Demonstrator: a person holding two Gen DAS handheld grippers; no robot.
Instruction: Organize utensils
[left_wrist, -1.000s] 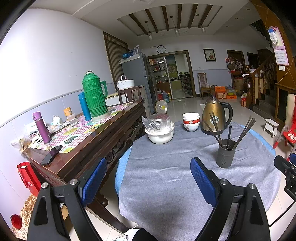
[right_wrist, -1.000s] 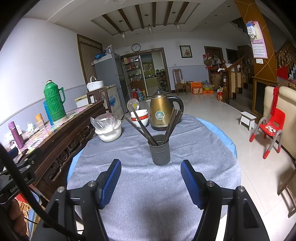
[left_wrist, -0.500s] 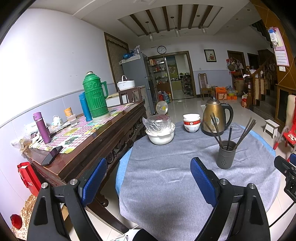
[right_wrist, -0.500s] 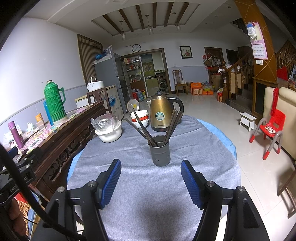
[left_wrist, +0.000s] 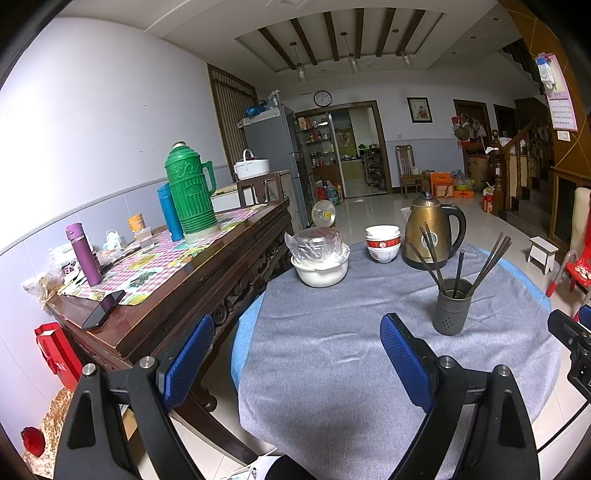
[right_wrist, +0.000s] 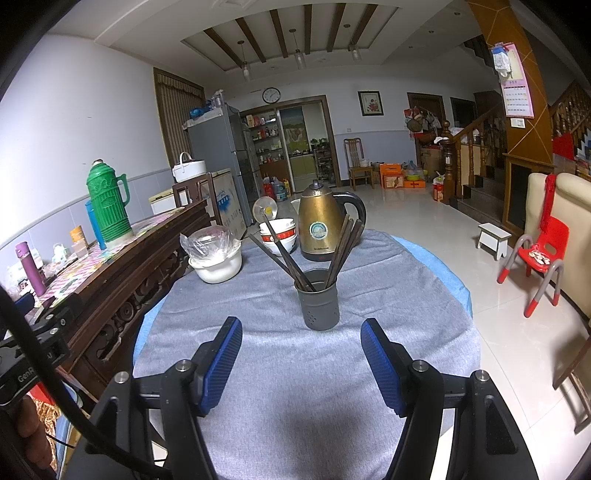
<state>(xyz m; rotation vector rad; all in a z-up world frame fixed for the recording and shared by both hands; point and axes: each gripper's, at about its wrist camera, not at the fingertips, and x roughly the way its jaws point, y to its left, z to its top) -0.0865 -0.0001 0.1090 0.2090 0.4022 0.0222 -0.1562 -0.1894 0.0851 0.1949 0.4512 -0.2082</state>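
Observation:
A dark grey utensil holder (right_wrist: 318, 300) stands on the round table's grey cloth (right_wrist: 295, 369), with several dark chopsticks (right_wrist: 341, 251) leaning out of it. In the left wrist view the holder (left_wrist: 453, 307) sits right of centre. My right gripper (right_wrist: 301, 363) is open and empty, just in front of the holder. My left gripper (left_wrist: 295, 360) is open and empty, over the cloth to the holder's left and nearer.
A gold kettle (right_wrist: 321, 227), stacked red-and-white bowls (right_wrist: 280, 234) and a white pot under plastic (right_wrist: 216, 256) stand behind the holder. A wooden sideboard (left_wrist: 177, 291) with a green thermos (left_wrist: 190, 195) stands left of the table. A red child's chair (right_wrist: 535, 258) is at the right.
Both grippers have drawn back slightly from the holder. Nothing was taken hold of or let go.

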